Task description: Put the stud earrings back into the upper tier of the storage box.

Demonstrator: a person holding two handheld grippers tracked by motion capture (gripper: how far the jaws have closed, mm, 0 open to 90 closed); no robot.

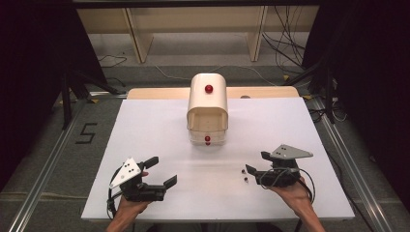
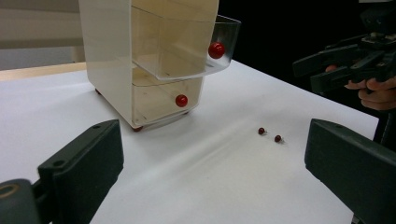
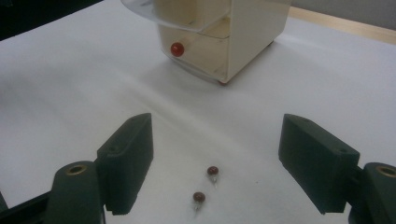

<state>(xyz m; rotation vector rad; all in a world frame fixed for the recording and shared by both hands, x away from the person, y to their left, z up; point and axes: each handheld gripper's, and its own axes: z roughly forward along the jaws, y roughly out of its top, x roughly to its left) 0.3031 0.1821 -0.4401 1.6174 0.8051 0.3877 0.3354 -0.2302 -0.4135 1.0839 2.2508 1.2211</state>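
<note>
From the high view, a white surface [image 1: 159, 140] carries a small cream drawer cabinet [image 1: 208, 99] near the middle of its far edge, with a red knob [image 1: 208, 89] showing on top and another red knob [image 1: 207, 139] low on the front. The left claw [image 1: 162, 171] sits near the near-left corner, held in a hand [image 1: 128, 205], jaws spread wide with nothing between them. The right claw [image 1: 256, 163] is toward the near-right corner, also hand-held, jaws apart too. Two tiny dark red beads [image 1: 244, 175] lie on the surface just beside the right claw's tips.

Left gripper view gives you what the overhead one can't: the cabinet [image 2: 116, 60] has two clear drawers, and the upper drawer [image 2: 187, 46] is pulled out and overhangs the lower one, its knob [image 2: 216, 50] sticking out front. The lower drawer's knob [image 2: 181, 100] sits flush further back. The beads [image 2: 269, 135] are off to the side, well apart from the cabinet, and the other claw [image 2: 327, 67] shows beyond them at the surface's edge.

Right gripper view looks straight down its own released jaws, and here the two beads [image 3: 206, 183] lie right between them, each with a little metal pin you can't make out elsewhere. The cabinet [image 3: 243, 37] is beyond, lower knob [image 3: 177, 49] visible.
</note>
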